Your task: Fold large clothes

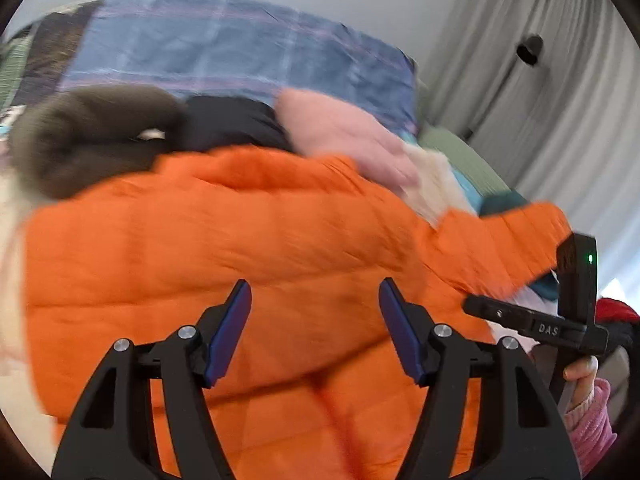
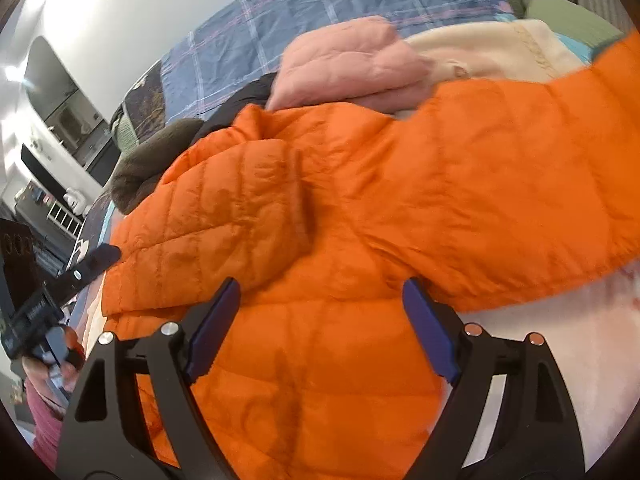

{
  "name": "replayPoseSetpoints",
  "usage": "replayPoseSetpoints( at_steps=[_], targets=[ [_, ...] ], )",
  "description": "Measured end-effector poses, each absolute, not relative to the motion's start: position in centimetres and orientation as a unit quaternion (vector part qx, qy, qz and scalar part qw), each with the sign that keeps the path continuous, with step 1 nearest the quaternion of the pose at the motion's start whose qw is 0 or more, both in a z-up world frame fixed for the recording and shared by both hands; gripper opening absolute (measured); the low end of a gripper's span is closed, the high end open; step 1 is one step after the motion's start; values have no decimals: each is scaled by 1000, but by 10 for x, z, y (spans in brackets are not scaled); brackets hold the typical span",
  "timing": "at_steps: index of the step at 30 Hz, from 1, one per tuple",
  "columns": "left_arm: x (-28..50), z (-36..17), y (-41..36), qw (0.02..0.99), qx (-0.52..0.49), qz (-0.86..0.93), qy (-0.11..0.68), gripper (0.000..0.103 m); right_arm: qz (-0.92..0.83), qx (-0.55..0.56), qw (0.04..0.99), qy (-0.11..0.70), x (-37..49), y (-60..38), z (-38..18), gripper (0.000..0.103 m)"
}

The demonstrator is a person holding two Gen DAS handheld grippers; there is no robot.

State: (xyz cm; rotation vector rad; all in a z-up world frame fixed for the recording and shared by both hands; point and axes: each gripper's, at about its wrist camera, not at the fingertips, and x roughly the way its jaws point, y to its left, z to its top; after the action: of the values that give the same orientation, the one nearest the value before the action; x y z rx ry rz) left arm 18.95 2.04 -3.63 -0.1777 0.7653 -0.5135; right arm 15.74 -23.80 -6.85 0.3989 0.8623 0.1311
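An orange quilted puffer jacket [image 1: 248,240] lies spread on the bed and fills both views. In the right wrist view one sleeve [image 2: 208,216] lies folded over the jacket [image 2: 320,360], and the other sleeve [image 2: 520,180] stretches out to the right. My left gripper [image 1: 314,284] hovers open over the jacket's body with nothing between its blue pads. My right gripper [image 2: 322,282] is also open and empty, just above the jacket near the sleeve's base. Each gripper shows at the edge of the other's view: the right gripper [image 1: 532,324] and the left gripper [image 2: 92,264], both held by a hand in a pink sleeve.
Behind the jacket lie a pink padded garment [image 2: 352,64], a cream garment [image 2: 492,48], a brown fuzzy garment [image 1: 92,132] and a black one [image 1: 236,120]. Blue plaid bedding [image 1: 224,48] covers the bed. A grey curtain [image 1: 540,120] hangs at the right.
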Motion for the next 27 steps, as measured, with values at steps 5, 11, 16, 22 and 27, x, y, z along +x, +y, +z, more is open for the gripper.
replayPoseSetpoints(
  at_steps=[5,11,16,22,27],
  targets=[
    [203,-48,48,888,-122,-224,383,59,79,176,894,404,180,-213,-63,73],
    [214,-117,12,878,-5,-223,424,57,51,221,881,415,163,-235,-75,71],
    [210,-118,27,872,-55,-258,413,64,-75,235,912,329,101,-324,-42,71],
    [205,-121,30,870,-71,-277,403,77,-218,373,881,192,28,-453,-3,75],
    [201,-121,27,872,-67,-281,396,82,-262,438,847,148,17,-512,-8,75]
  ],
)
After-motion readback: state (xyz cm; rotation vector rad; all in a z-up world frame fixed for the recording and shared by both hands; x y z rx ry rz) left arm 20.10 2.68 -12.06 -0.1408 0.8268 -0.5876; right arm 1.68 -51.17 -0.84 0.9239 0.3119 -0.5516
